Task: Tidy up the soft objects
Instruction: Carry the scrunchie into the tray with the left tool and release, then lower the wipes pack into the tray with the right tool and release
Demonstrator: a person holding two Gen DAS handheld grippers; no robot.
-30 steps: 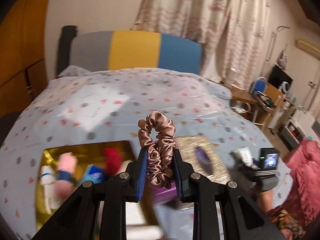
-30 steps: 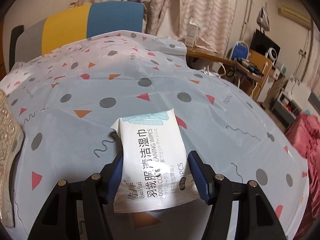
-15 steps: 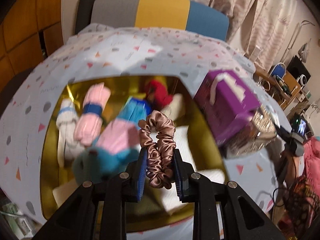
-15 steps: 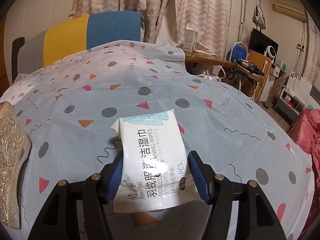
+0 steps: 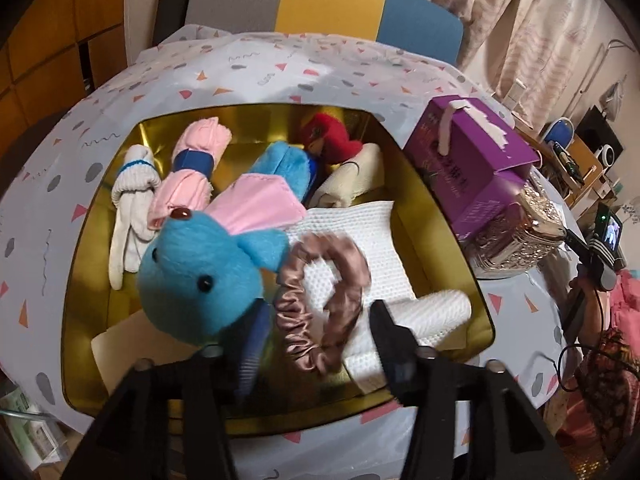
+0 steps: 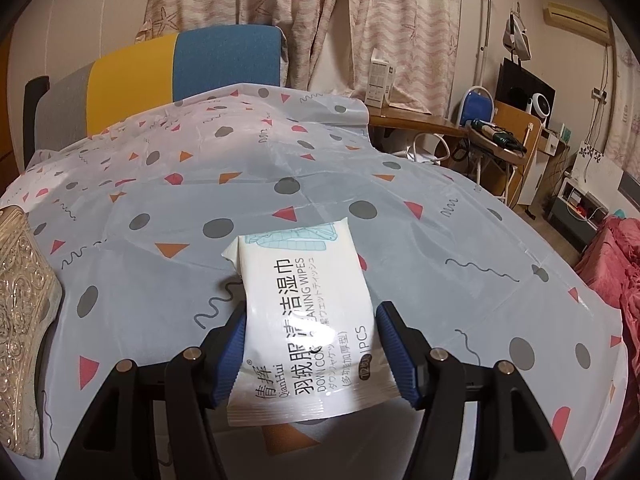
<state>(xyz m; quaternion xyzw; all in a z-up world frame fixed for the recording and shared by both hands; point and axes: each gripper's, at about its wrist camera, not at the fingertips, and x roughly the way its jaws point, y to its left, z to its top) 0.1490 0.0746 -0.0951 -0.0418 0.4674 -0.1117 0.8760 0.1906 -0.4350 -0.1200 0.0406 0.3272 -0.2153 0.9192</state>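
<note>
A: Since the left gripper (image 5: 320, 344) sits low over the gold box (image 5: 440, 208), where's the scrunchie (image 5: 320, 300)?

B: Between the fingers, lying on the white towel (image 5: 360, 232) inside the box, beside the blue plush toy (image 5: 200, 268). The jaws have just been opening and nothing presses on it now. It's motion-blurred, so I can't tell whether it has fully settled.

A: Both fingers visible?

B: The right one is clear; the left is partly hidden behind the plush toy. The box's near wall is cut off by the gripper body.

A: Anything else in there?

B: A pink roll with a blue band (image 5: 192, 168), white socks (image 5: 128, 200), a red plush (image 5: 332, 140) half hidden behind the blue one, and a cream roll (image 5: 352, 176). A purple box (image 5: 472, 160) stands just outside on the right, on top of something silvery I can't make out.

A: Right gripper (image 6: 310, 354)?

B: Clamped on a pack of wipes (image 6: 308, 312), pads pressing both side edges, above the patterned tablecloth (image 6: 240, 184). Glare hides part of the print. An embossed silver thing (image 6: 20, 300) is cut off at the left edge.
</note>
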